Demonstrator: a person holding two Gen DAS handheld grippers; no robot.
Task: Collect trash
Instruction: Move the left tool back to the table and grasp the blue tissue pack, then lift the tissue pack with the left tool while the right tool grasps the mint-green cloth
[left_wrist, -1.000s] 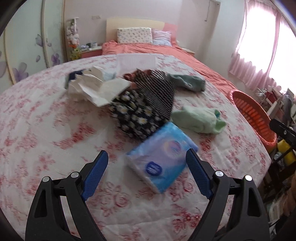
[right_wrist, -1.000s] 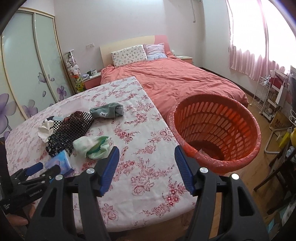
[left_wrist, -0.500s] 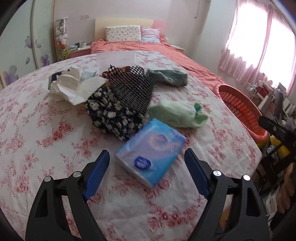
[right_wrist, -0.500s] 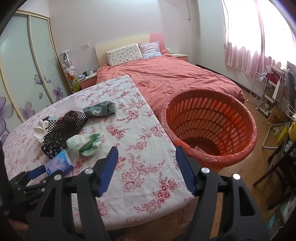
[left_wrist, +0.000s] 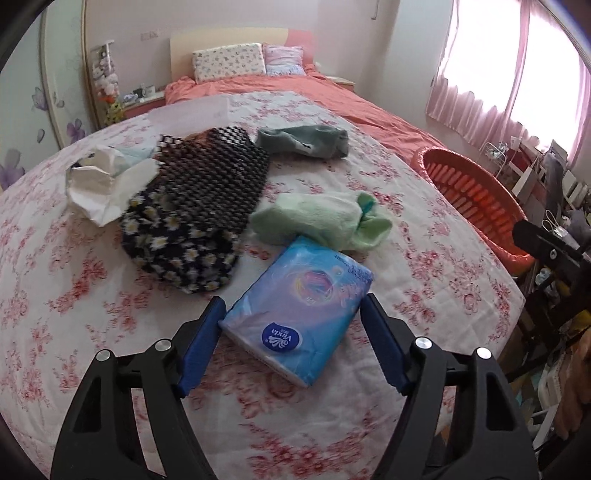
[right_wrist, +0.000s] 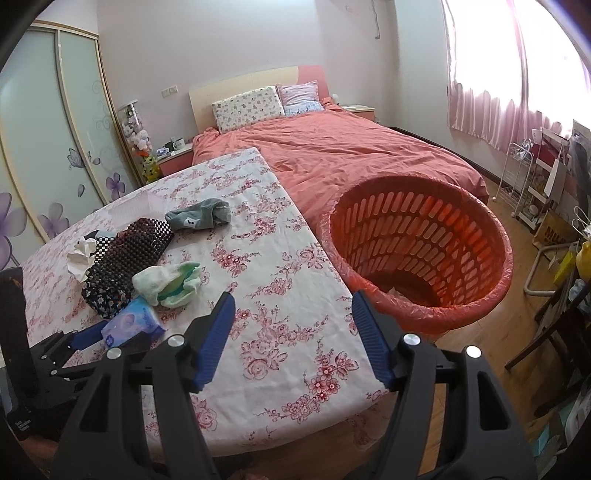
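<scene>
The floral table (right_wrist: 280, 332) is the landmark. Off its right edge stands the orange basket (right_wrist: 421, 254), bag-lined and close, likely so trash drops straight in. Over the table's near right corner the right gripper (right_wrist: 291, 332) waits parted and empty. Near the front edge, the left gripper (left_wrist: 291, 325) straddles the tissue pack (left_wrist: 295, 310), jaws closing but pads (left_wrist: 201, 341) apparently not yet pressing. A second ago the pack lay farther ahead and those jaws stood wider.
</scene>
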